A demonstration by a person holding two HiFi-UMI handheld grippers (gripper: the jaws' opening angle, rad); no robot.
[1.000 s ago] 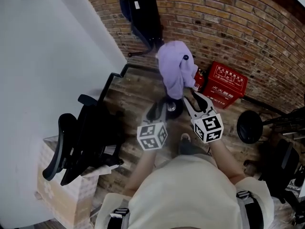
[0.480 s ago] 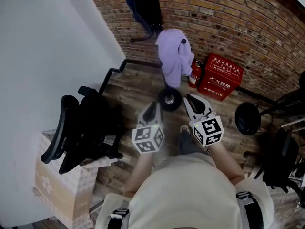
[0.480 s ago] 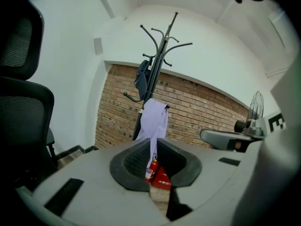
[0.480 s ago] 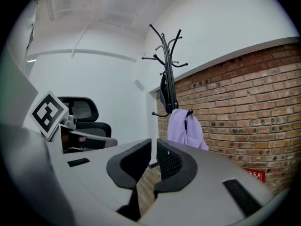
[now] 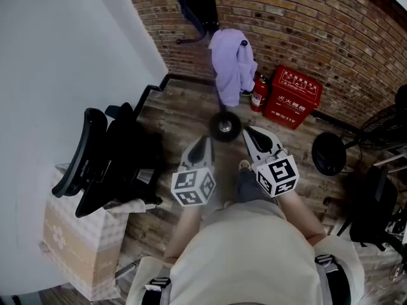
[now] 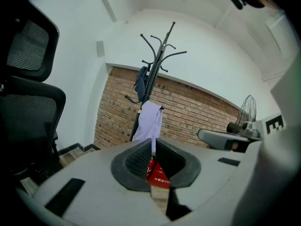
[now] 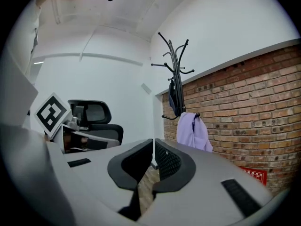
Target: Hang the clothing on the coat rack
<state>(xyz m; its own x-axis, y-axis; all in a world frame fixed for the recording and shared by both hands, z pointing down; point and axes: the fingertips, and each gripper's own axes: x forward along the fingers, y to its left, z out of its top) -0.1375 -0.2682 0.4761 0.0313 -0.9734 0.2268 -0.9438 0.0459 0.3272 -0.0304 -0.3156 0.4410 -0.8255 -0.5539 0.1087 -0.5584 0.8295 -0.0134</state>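
A lilac garment [image 5: 232, 62] hangs on a hook of the black coat rack [image 5: 224, 126] by the brick wall, beside a dark garment [image 5: 194, 2] on another hook. Both gripper views show the lilac garment [image 6: 148, 121] [image 7: 193, 131] draped on the rack [image 6: 157, 65] [image 7: 176, 74] some way ahead. My left gripper [image 5: 205, 142] [image 6: 154, 140] and right gripper [image 5: 249, 132] [image 7: 154, 141] are held side by side in front of my body, short of the rack's base. Their jaws are closing, tips almost together, with nothing between them.
A black office chair [image 5: 108, 164] and a cardboard box [image 5: 76, 246] stand at my left by the white wall. A red box [image 5: 294, 97] and a fire extinguisher [image 5: 257, 94] sit right of the rack. A floor fan [image 5: 331, 152] and another chair [image 5: 375, 208] are at the right.
Both grippers have drawn back from the rack and their jaws have closed from wide open. The lilac garment stays hanging on the hook.
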